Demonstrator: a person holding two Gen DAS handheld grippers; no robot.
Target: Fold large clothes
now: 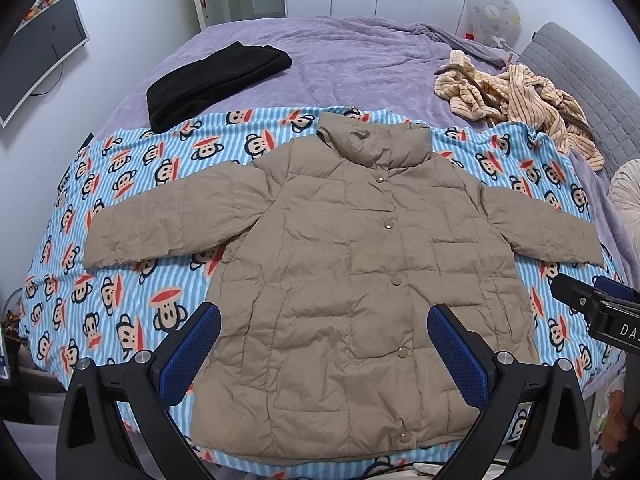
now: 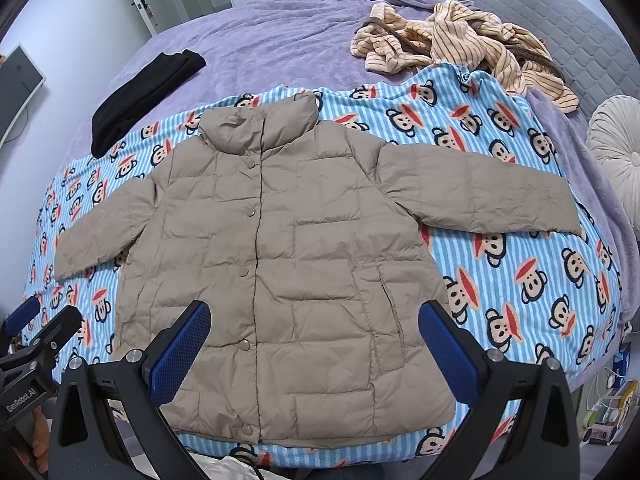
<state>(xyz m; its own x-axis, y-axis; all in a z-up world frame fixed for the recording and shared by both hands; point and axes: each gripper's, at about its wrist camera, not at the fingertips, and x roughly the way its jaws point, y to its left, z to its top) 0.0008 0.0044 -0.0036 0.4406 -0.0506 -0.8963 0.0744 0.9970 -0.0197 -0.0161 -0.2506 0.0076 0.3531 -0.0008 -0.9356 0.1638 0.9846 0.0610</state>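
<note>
A tan quilted puffer jacket lies flat and face up on a blue striped monkey-print blanket, snaps shut, collar at the far side, both sleeves spread sideways. My left gripper hovers open above the jacket's lower hem, with nothing between its blue pads. My right gripper hangs open over the jacket's lower right half, also holding nothing. Each gripper shows at the edge of the other's view: the right gripper, the left gripper.
The blanket covers a bed with a purple cover. A folded black garment lies at the far left, a crumpled striped beige garment at the far right. A round cushion sits by the grey headboard. Bed edge runs just below the hem.
</note>
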